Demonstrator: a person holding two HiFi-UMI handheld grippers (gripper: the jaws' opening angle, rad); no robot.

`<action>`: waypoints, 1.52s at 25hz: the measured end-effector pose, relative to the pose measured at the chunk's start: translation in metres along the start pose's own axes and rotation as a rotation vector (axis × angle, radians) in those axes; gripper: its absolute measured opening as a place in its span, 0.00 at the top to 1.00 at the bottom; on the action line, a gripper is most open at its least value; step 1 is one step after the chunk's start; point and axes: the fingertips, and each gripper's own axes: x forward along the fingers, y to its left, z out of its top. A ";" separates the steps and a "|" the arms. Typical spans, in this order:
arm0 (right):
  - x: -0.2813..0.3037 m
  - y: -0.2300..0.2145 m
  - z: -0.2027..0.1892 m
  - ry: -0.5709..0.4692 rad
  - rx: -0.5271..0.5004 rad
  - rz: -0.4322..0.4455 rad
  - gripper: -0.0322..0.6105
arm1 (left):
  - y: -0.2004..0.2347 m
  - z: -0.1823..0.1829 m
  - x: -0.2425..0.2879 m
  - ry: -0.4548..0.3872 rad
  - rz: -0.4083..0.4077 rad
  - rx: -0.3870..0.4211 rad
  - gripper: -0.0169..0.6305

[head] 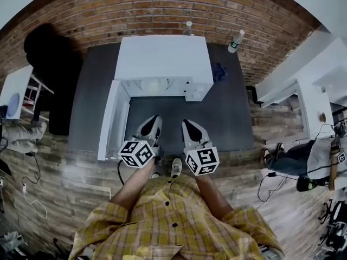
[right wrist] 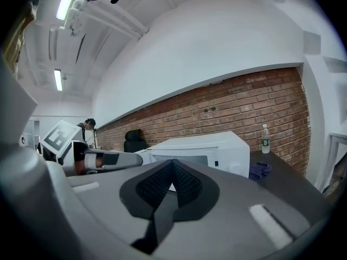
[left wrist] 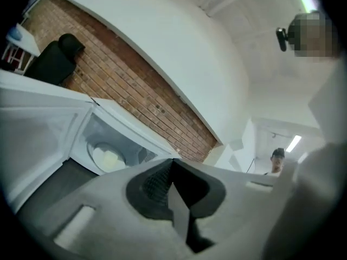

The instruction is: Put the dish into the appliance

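– White microwave [head: 162, 58] stood on the dark desk [head: 227, 112] in the head view, its door [head: 108, 121] swung out to the near left. Where were the grippers?

– Both were at the near edge, well apart from the cavity: left gripper [head: 154, 119] and right gripper [head: 187, 123], each pointing at the opening. I couldn't make out any dish from up there.

– And the left gripper view?

– Its fingers [left wrist: 157, 183] were pressed together with nothing between them. Beyond them a pale round dish [left wrist: 108, 157] lay flat on the floor of the microwave, so the placing looked done, unless that was only the turntable.

– How would it handle?

– Probably stiff, smooth and breakable, with some weight. I'd pinch it at the near rim and keep it level, since a glazed edge could slip.

– The right gripper view?

– Those fingers were also closed on nothing. To the far right, beside the microwave, stood a water bottle [right wrist: 265, 138], and a blue cloth [right wrist: 260, 169] lay nearer.

– Anything in the way?

– Only the open door on the left. The desk in front of the cavity was bare, and the bottle and cloth sat off to the side.
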 end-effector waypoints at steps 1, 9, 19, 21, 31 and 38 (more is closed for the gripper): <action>-0.002 0.001 0.001 -0.003 0.002 0.000 0.95 | -0.003 0.000 -0.003 0.002 0.004 0.033 0.97; -0.014 0.012 0.008 -0.031 -0.003 0.002 0.95 | -0.028 0.003 -0.027 -0.006 0.051 0.346 0.97; -0.020 0.022 0.011 -0.046 -0.027 0.004 0.95 | -0.039 0.009 -0.043 -0.035 0.077 0.459 0.97; -0.021 0.022 0.013 -0.052 -0.027 0.001 0.95 | -0.039 0.009 -0.044 -0.035 0.082 0.470 0.97; -0.017 0.032 0.016 -0.060 -0.046 0.008 0.95 | -0.037 0.013 -0.050 -0.040 0.096 0.491 0.97; -0.016 0.029 0.020 -0.062 -0.053 0.018 0.96 | -0.040 0.015 -0.046 -0.051 0.102 0.505 0.97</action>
